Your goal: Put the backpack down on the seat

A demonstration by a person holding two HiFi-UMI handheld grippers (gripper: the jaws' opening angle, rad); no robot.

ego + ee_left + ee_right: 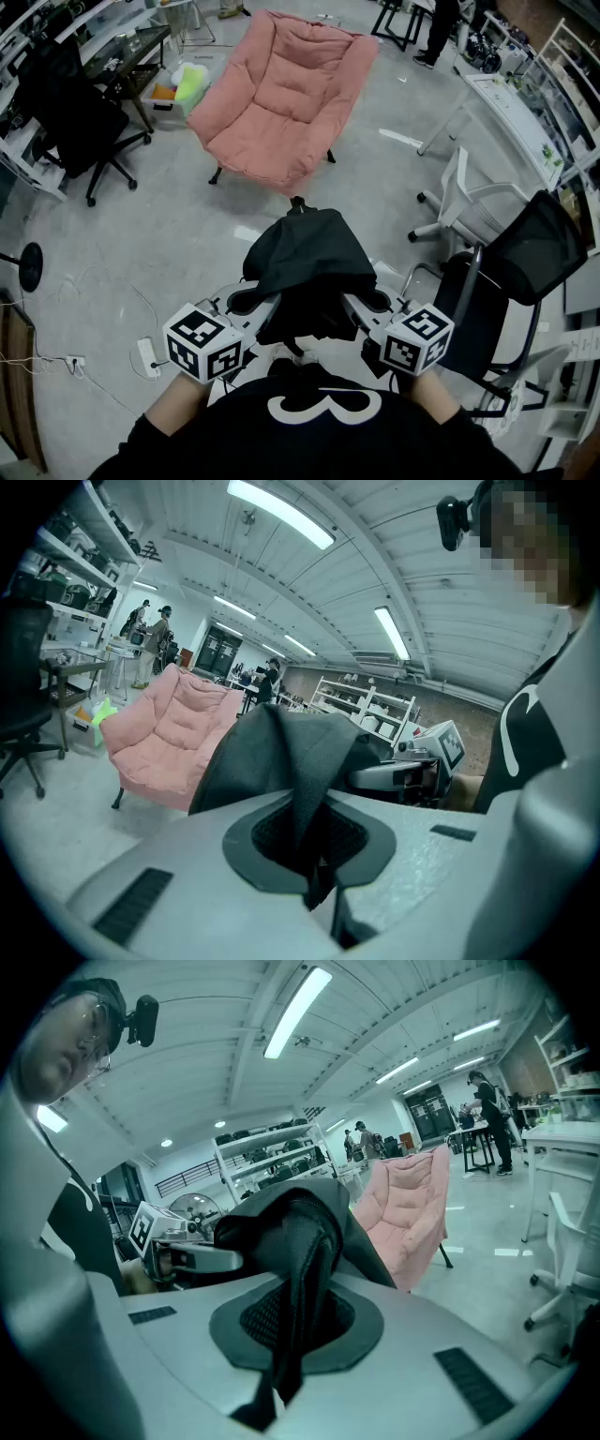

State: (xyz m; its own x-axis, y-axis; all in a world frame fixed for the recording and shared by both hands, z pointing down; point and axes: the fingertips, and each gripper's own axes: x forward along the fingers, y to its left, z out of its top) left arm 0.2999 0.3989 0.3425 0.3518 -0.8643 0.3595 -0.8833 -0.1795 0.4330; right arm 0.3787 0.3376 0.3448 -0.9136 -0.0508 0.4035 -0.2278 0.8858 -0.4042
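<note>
A black backpack [305, 262] hangs in the air in front of me, held up between both grippers. My left gripper [255, 305] is shut on one black mesh strap [305, 817], which runs down between its jaws. On the other side my right gripper [367, 305] is shut on another strap [300, 1288] the same way. The seat, a pink padded folding chair [286, 94], stands on the floor about a metre ahead of the backpack; it also shows as the pink chair [164, 733] behind the bag and the pink chair [412, 1208] to the right of the bag.
A black mesh office chair [525, 272] and a white chair [469, 202] stand close at my right. Another black office chair [80, 117] and desks line the left. A power strip [148, 356] with cables lies on the floor at lower left. People stand far off.
</note>
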